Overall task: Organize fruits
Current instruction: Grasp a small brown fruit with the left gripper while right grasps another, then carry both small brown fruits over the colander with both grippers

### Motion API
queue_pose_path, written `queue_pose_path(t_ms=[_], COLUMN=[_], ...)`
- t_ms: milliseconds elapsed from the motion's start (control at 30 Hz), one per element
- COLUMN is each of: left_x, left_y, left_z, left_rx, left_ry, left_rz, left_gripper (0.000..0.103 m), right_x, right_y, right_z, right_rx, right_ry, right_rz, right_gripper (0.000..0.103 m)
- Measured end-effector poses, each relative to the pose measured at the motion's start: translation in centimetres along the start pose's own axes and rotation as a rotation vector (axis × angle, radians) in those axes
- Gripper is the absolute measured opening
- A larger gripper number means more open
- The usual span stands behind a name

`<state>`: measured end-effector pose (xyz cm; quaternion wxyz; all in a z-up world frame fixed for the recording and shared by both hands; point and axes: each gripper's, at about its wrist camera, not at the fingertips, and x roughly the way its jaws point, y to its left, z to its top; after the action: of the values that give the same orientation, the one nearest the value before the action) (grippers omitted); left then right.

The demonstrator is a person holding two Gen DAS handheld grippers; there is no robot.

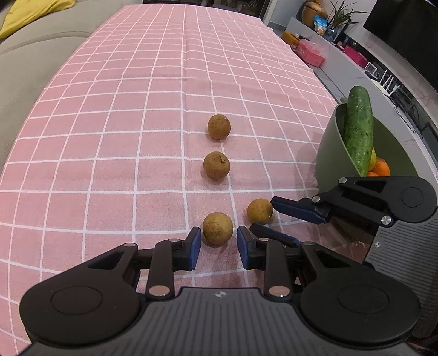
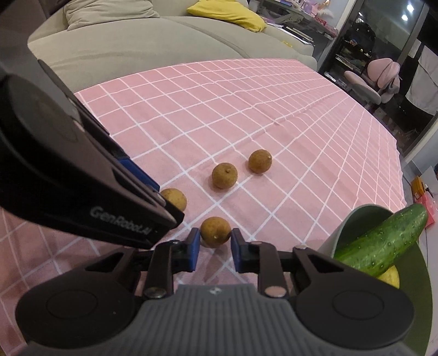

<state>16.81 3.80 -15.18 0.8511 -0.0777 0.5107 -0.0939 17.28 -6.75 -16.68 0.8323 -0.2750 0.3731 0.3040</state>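
Observation:
Several brown longans lie on the pink checked tablecloth (image 1: 109, 137). My left gripper (image 1: 219, 232) points down at the nearest longan (image 1: 218, 228), which sits between its blue pads with a thin gap on the right side. My right gripper (image 2: 215, 234) has both blue pads against another longan (image 2: 215, 231), seen in the left wrist view as the longan (image 1: 260, 210) between two blue fingers (image 1: 295, 209). Two more longans (image 1: 216, 165) (image 1: 219, 126) lie farther off in a row. In the right wrist view the left gripper (image 2: 164, 201) partly covers its longan (image 2: 176, 198).
A green bowl (image 1: 328, 153) stands at the right table edge with a cucumber (image 1: 358, 128) leaning out and oranges (image 1: 382, 167) inside. A grey sofa (image 2: 137, 43) with a yellow cushion (image 2: 227, 13) runs along the far side. Shelves with boxes (image 1: 312, 52) line the right.

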Motion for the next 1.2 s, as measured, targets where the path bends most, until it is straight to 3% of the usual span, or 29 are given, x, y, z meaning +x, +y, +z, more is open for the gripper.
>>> queue_pose_path(t_ms=[167, 567, 967, 1200], left_x=[0.2, -1.9, -7.1, -8.6], left_y=[0.1, -0.4, -3.4, -7.8], left_z=[0.0, 0.7, 1.9, 2.0], left_rx=[-0.009, -0.019, 0.018, 0.095], left_ry=[0.003, -0.042, -0.152, -0.184], left_rz=[-0.003, 0.013, -0.048, -0.124], left_gripper=[0.027, 0.026, 0.026, 0.026], right_x=[0.3, -1.0, -7.6, -12.1], right_y=[0.0, -0.3, -1.2, -3.3], right_z=[0.1, 0.3, 0.4, -1.0], right_rx=[-0.001, 0.015, 0.066, 0.149], right_ry=[-0.007, -0.043, -0.113, -0.130], right_rz=[-0.009, -0.015, -0.038, -0.091], right_gripper=[0.020, 0.019, 0.019, 0.019])
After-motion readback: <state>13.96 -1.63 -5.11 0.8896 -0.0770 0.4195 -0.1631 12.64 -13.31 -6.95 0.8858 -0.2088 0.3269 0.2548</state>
